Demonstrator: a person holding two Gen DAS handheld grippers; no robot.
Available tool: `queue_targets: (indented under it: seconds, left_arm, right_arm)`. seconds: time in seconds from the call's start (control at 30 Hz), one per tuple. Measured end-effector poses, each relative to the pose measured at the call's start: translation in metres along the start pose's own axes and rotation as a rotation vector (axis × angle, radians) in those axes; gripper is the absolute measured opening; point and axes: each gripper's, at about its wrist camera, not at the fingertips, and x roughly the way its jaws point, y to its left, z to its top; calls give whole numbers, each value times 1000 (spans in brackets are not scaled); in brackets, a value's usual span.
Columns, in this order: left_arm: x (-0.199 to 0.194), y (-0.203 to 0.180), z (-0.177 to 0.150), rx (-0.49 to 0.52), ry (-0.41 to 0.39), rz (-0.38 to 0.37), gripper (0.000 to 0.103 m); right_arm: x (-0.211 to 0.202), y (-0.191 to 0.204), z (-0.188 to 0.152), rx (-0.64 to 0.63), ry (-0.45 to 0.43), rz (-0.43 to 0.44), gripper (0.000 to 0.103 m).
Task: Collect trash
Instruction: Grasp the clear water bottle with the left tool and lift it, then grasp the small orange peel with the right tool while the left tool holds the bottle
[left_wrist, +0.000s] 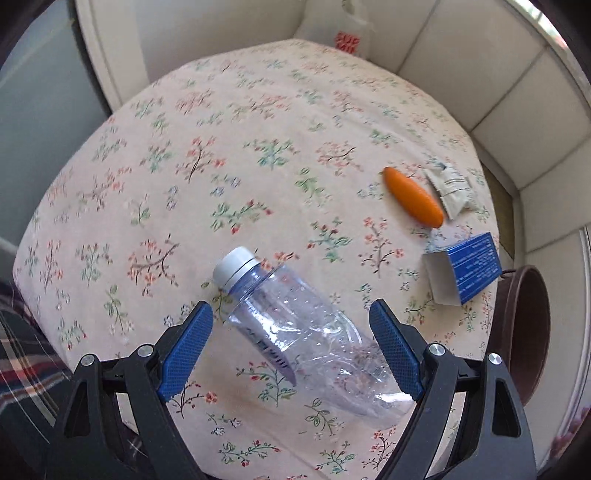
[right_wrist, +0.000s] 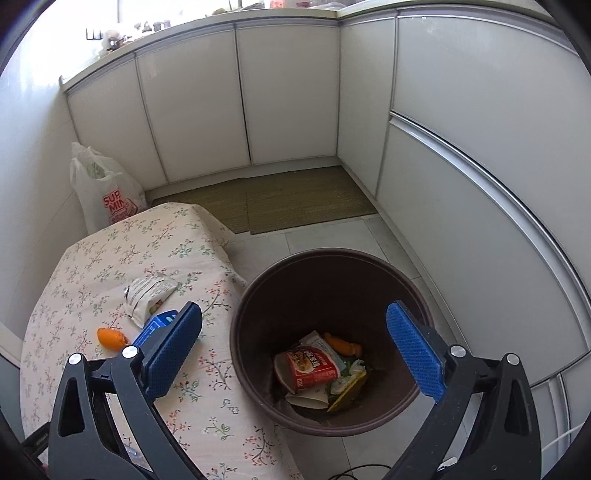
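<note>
A clear plastic bottle (left_wrist: 295, 332) with a white cap lies on its side on the floral tablecloth (left_wrist: 221, 147). My left gripper (left_wrist: 291, 314) hangs over it, open, its blue pads either side of the bottle's body without pressing it. Further right lie an orange carrot piece (left_wrist: 412, 197), a crumpled white wrapper (left_wrist: 452, 190) and a blue box (left_wrist: 467, 269). My right gripper (right_wrist: 295, 328) is open and empty above the brown bin (right_wrist: 258, 295), which holds a red packet (right_wrist: 310, 369) and other scraps. The carrot piece (right_wrist: 110, 338), wrapper (right_wrist: 147, 291) and box (right_wrist: 157, 325) also show in the right wrist view.
A white plastic bag (right_wrist: 107, 192) with red print stands on the floor beyond the table. White cabinets (right_wrist: 288, 92) line the walls, with a woven mat (right_wrist: 295, 199) on the tiled floor. The bin's rim (left_wrist: 524, 332) sits just past the table's right edge.
</note>
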Motion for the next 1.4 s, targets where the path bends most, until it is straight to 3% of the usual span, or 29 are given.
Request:
queue_targets:
  seconds: [0.3, 0.43, 0.6, 0.73, 0.8, 0.93, 1.23, 1.4]
  left_arm:
    - [37, 14, 6, -223, 147, -60, 84]
    - [53, 5, 3, -260, 198, -68, 84]
    - [59, -3, -1, -200, 199, -65, 83]
    - [52, -8, 3, -124, 170, -108, 59]
    - [51, -8, 3, -101, 178, -148, 56]
    - [47, -6, 6, -46, 170, -202, 56]
    - [-4, -10, 37, 165, -5, -261, 55]
    - [-30, 7, 69, 259, -74, -250, 55]
  right_arm:
    - [6, 46, -11, -130, 32, 23, 96]
    - [11, 55, -15, -153, 49, 24, 96]
    - [16, 59, -16, -153, 70, 33, 96]
    - [18, 64, -17, -149, 80, 44, 96]
    - [19, 67, -17, -145, 88, 53, 96]
    - [23, 76, -17, -145, 102, 59, 96]
    - [39, 111, -18, -144, 172, 122, 96]
    - [51, 163, -15, -289, 164, 134, 96]
